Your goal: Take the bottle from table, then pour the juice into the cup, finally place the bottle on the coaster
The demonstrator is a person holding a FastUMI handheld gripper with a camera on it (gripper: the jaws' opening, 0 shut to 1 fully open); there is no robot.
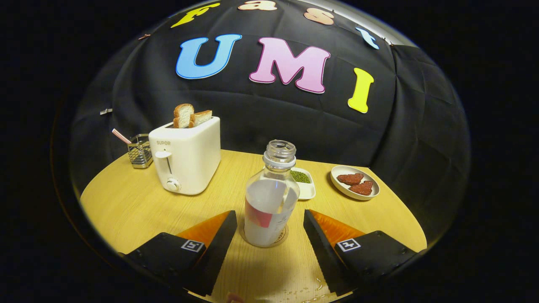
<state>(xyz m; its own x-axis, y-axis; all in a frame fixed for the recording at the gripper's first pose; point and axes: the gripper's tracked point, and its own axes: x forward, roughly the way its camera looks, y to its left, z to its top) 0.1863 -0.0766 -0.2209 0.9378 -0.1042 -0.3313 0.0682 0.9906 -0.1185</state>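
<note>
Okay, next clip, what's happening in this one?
A person's handheld gripper sits open on either side of an uncapped clear bottle, neither finger touching it. The bottle stands upright on a round coaster on the wooden table, so it looks already set down. Beyond it are a small white dish of green bits and a plate of reddish pieces; a toaster with bread and a wire rack stand off to one side. A few drops lie near the fingers.

Uncapped bottle [270, 198] upright on coaster [281, 241]
</note>
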